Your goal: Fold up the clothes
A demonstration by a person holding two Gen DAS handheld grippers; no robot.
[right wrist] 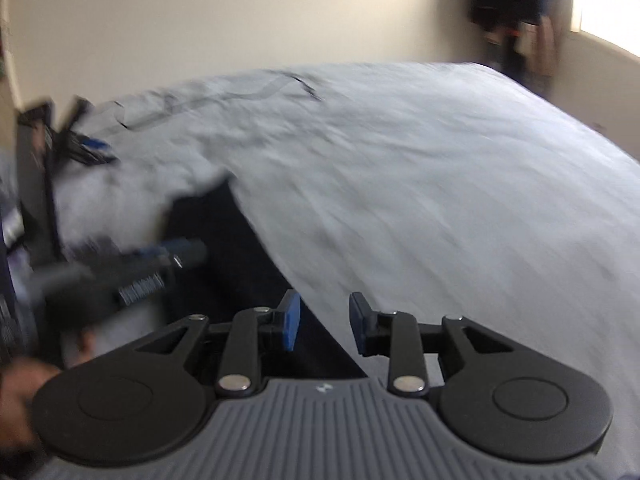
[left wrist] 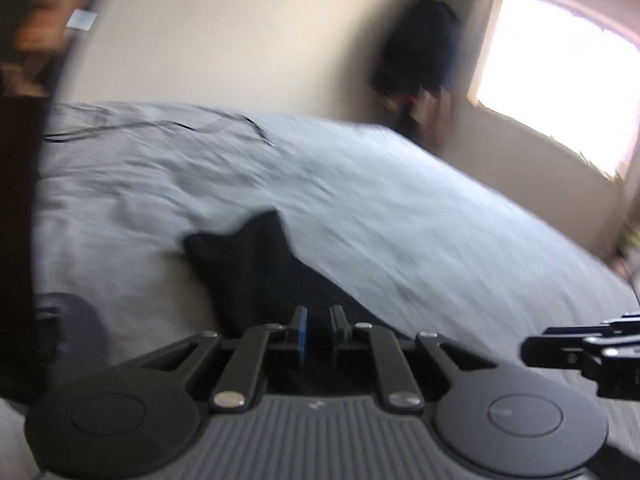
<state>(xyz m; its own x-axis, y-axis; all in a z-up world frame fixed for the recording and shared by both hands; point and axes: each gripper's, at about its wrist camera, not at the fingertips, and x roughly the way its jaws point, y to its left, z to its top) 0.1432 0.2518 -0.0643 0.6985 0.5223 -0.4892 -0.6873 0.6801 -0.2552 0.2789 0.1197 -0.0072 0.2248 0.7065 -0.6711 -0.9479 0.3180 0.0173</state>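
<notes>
Left tool (left wrist: 319, 330) nearly closed on blurred black garment (left wrist: 256, 264); right tool (right wrist: 325, 322) parted, empty.

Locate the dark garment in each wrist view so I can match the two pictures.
Left wrist view: the dark garment lies on the grey bed cover, lower centre, running under the left gripper.
Right wrist view: the dark garment sits lower left of centre, reaching down to the right gripper.
Shared landmark: the dark cable lying across the far side of the bed cover.
</notes>
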